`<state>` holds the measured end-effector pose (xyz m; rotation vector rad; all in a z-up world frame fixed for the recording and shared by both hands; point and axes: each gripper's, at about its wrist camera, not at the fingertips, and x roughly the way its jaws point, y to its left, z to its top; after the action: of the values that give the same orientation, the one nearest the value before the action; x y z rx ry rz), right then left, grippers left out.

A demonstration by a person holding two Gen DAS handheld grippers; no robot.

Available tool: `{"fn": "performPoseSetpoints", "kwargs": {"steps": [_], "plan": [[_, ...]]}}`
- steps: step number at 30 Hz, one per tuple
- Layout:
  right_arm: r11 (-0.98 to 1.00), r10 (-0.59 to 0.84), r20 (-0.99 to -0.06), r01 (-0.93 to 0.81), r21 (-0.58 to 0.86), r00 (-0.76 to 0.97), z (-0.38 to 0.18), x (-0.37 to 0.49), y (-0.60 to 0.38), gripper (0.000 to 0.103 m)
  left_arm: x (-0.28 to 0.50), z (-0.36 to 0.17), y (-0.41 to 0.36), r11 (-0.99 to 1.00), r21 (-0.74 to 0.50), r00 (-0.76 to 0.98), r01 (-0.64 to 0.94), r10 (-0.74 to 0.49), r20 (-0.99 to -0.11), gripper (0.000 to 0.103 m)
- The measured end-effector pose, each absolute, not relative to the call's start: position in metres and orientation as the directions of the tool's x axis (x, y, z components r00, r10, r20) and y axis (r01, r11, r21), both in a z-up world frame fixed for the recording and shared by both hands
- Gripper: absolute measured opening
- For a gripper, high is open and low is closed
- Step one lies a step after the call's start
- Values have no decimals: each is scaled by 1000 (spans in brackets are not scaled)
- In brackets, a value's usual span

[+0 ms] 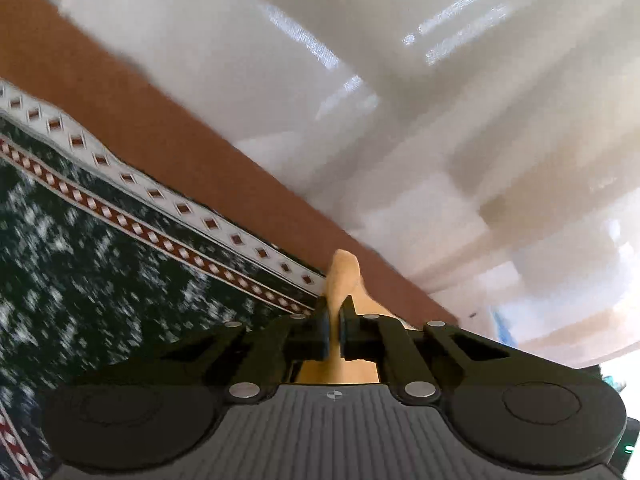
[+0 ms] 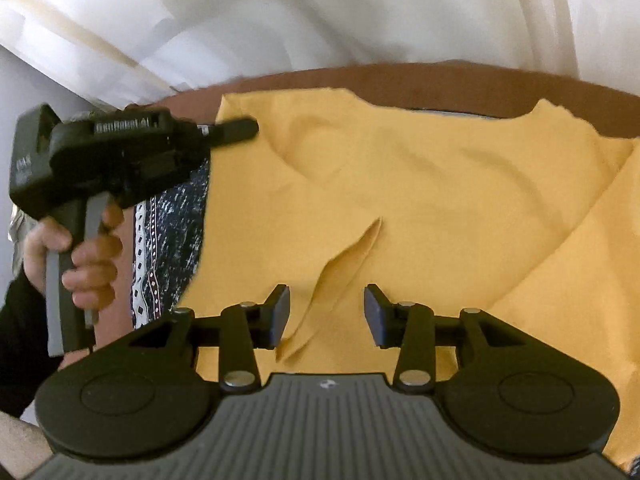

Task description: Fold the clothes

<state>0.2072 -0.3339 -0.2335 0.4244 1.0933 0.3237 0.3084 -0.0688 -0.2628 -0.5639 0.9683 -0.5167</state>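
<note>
My left tongs (image 1: pixel 335 320) are pinching the soft, light yellow cloth (image 2: pixel 400 184) at its far-left corner; my right tongs (image 2: pixel 326 312) are hovering released over a near ridge

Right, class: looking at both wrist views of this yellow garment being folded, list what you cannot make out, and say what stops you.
1. Left wrist view: most of the yellow garment, hidden behind the left tongs, shut on a pinch of it.
2. Left wrist view: the patterned cloth, smeared by blur.
3. Right wrist view: the garment's right side, cut off by the frame edge.
4. Right wrist view: the garment's near hem, covered by the right tongs, open.
</note>
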Motion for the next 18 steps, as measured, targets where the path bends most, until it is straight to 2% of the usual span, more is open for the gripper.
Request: {"fn": "performPoseSetpoints", "kwargs": {"steps": [1,2,3,4,5,6,8,10,14,15,16,17,18], "plan": [[873,454,-779,-43,485,432,-234,208,-332,11,312,-265,-71,766,-623,467,159,-614,-636,1],[873,452,-775,-40,487,442,-233,207,-332,1,316,-270,-73,789,-594,459,157,-591,-663,1],[872,449,-770,-35,488,453,-233,207,-332,1,319,-276,-75,810,-566,450,153,-567,-690,9],[885,422,-778,-26,464,465,-233,206,-331,1,321,-279,-74,817,-557,449,149,-558,-698,4],[895,398,-790,-7,447,465,-235,206,-333,1,322,-282,-73,817,-557,451,146,-556,-698,5],[901,379,-803,15,434,461,-238,206,-335,0,322,-279,-69,823,-551,465,141,-546,-697,18],[897,376,-796,29,442,475,-236,202,-339,2,318,-268,-61,837,-531,503,129,-517,-693,36],[901,365,-783,20,433,504,-224,191,-344,6,313,-253,-47,836,-530,530,143,-517,-672,39],[915,335,-742,-13,403,580,-187,151,-360,6,284,-236,-31,822,-522,471,230,-563,-679,49],[921,317,-730,-12,391,606,-175,136,-365,9,276,-233,-27,816,-520,454,252,-574,-682,51],[928,294,-728,-4,372,619,-168,124,-370,22,267,-234,-27,806,-526,421,271,-591,-688,51],[938,262,-738,16,346,622,-164,114,-374,31,260,-238,-30,797,-534,391,280,-603,-695,51],[948,225,-750,39,317,622,-162,105,-379,45,254,-243,-34,796,-535,372,283,-605,-704,51]]}}
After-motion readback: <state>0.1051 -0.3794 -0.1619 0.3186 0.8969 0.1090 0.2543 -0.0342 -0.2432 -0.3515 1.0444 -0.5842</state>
